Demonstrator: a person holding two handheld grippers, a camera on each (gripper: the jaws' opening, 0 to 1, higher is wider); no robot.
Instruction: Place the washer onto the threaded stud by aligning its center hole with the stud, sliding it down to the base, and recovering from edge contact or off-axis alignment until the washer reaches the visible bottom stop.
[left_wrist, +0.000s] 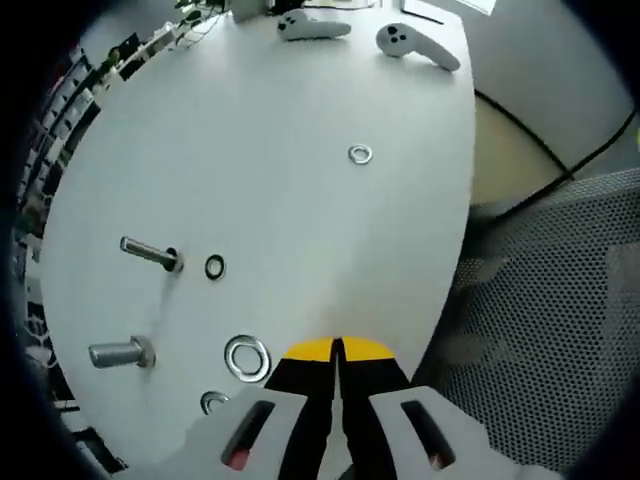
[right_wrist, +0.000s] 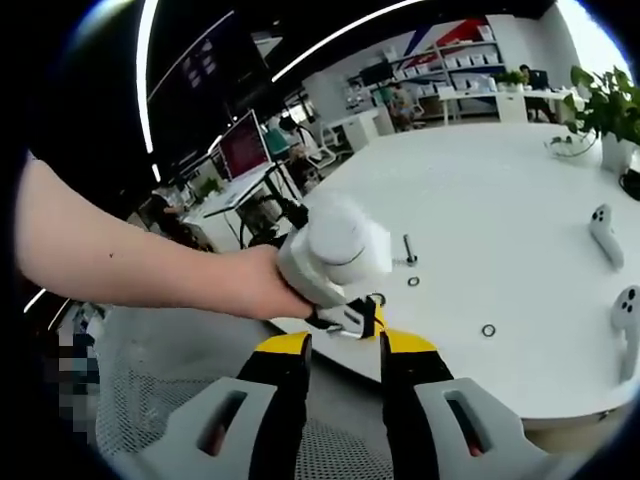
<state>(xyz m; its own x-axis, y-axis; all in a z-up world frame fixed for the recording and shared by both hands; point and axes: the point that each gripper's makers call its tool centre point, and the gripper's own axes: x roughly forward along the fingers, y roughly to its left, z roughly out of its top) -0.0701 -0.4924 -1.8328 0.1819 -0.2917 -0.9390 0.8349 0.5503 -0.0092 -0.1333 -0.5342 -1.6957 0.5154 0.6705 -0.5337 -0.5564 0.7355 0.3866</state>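
Note:
On the white table (left_wrist: 300, 200) a thin threaded stud (left_wrist: 150, 253) stands with a small dark washer (left_wrist: 214, 267) beside it. A thicker stud (left_wrist: 120, 353) stands nearer, next to a large shiny washer (left_wrist: 247, 357). Another small washer (left_wrist: 360, 154) lies alone farther off. My left gripper (left_wrist: 337, 350) hovers over the table's near edge, jaws pressed together with nothing between them. In the right gripper view a hand holds that left gripper (right_wrist: 350, 318) ahead of my right gripper (right_wrist: 345, 345), which is open and off the table's edge. A stud (right_wrist: 409, 250) and washers (right_wrist: 413, 281) lie beyond.
Two white controllers (left_wrist: 312, 26) (left_wrist: 417, 45) rest at the table's far side. A mesh chair (left_wrist: 560, 320) and a black cable (left_wrist: 540, 140) sit off the table's edge. A partly hidden washer (left_wrist: 213, 402) lies by my left jaw. A potted plant (right_wrist: 610, 110) stands at the right.

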